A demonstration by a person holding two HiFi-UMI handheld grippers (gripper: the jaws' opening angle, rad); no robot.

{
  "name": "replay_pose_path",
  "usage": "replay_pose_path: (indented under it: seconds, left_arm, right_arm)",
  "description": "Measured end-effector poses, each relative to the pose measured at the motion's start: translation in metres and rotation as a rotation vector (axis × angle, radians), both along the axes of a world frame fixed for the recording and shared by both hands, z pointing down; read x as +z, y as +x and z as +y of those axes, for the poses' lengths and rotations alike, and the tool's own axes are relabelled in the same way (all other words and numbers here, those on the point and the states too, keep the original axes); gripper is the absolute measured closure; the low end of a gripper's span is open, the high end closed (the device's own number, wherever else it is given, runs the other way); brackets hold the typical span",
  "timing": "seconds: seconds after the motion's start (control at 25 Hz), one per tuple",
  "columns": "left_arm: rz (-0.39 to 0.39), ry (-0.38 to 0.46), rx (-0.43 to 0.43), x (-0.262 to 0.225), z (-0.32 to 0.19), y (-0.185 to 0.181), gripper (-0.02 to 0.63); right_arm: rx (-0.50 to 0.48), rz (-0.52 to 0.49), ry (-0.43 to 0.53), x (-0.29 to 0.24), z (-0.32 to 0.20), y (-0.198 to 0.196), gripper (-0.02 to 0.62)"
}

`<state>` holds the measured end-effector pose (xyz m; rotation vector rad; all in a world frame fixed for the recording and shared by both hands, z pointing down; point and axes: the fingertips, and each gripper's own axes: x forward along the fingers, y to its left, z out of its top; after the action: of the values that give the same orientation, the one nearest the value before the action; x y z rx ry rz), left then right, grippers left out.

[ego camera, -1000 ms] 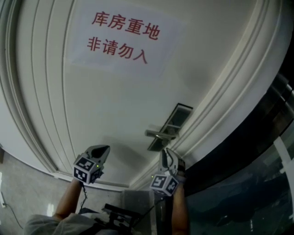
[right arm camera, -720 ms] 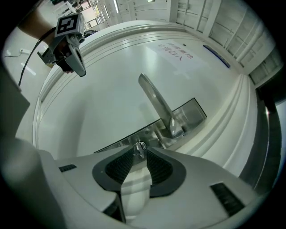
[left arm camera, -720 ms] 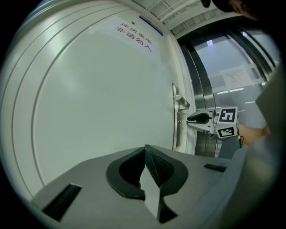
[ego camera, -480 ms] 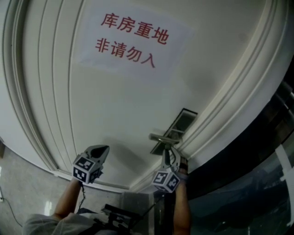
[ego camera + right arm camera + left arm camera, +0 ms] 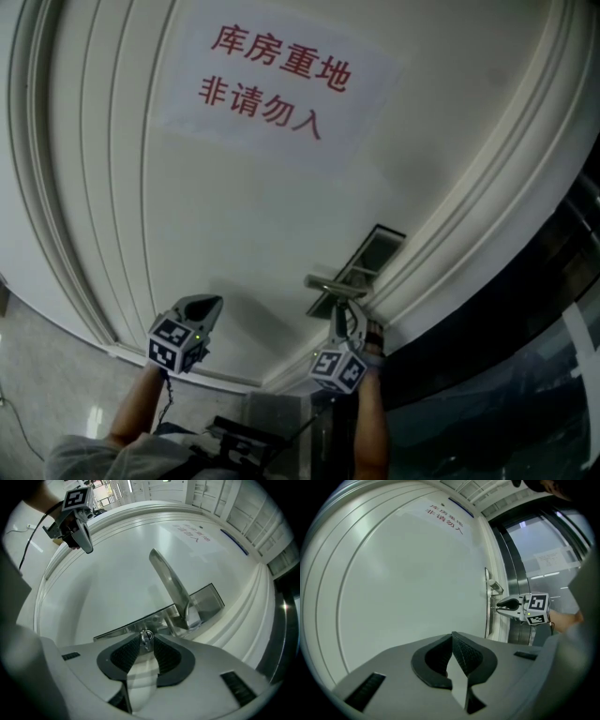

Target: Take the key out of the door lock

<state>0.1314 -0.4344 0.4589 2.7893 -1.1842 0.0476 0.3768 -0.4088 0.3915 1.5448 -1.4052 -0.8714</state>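
Note:
On the white door (image 5: pixel 234 216) a steel lock plate (image 5: pixel 375 246) carries a lever handle (image 5: pixel 333 281). My right gripper (image 5: pixel 339 314) is up against the plate just below the handle. In the right gripper view the small metal key (image 5: pixel 147 635) sticks out of the plate (image 5: pixel 206 599) under the handle (image 5: pixel 168 581). My right gripper (image 5: pixel 146 641) has its ribbed pads against both sides of the key's head. My left gripper (image 5: pixel 208 307) hangs to the left, away from the door hardware, and is shut (image 5: pixel 452 639) on nothing.
A paper sign (image 5: pixel 272 80) with red characters is stuck high on the door. Raised mouldings (image 5: pixel 75 234) frame the door panel. A dark metal and glass partition (image 5: pixel 506 375) stands right of the door frame. The person's forearms reach up from below.
My right gripper has moved up and in toward the lock plate, ending just under the handle. The left gripper has stayed where it was.

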Motion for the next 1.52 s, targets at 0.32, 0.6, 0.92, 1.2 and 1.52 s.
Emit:
replay_pose_path:
  seconds: [0.32, 0.6, 0.92, 1.2, 1.52]
  left_arm:
    - [-0.002, -0.004, -0.007, 0.003, -0.002, 0.001, 0.601]
    - [0.002, -0.006, -0.007, 0.004, -0.001, 0.003, 0.601]
    - [0.007, -0.005, -0.011, 0.003, 0.000, 0.002, 0.601]
    - [0.004, -0.001, -0.014, 0.002, 0.004, 0.000, 0.601]
    - [0.000, 0.002, -0.012, 0.003, 0.012, -0.002, 0.601]
  right_arm:
    - [0.017, 0.111, 0.002, 0.004, -0.001, 0.005, 0.535]
    - [0.031, 0.244, 0.016, 0.005, -0.002, 0.004, 0.552]
    - [0.040, 0.311, 0.009, 0.004, -0.002, 0.005, 0.561]
    - [0.056, 0.391, 0.018, 0.006, -0.002, 0.005, 0.572]
    - [0.061, 0.418, 0.001, 0.007, -0.002, 0.000, 0.574]
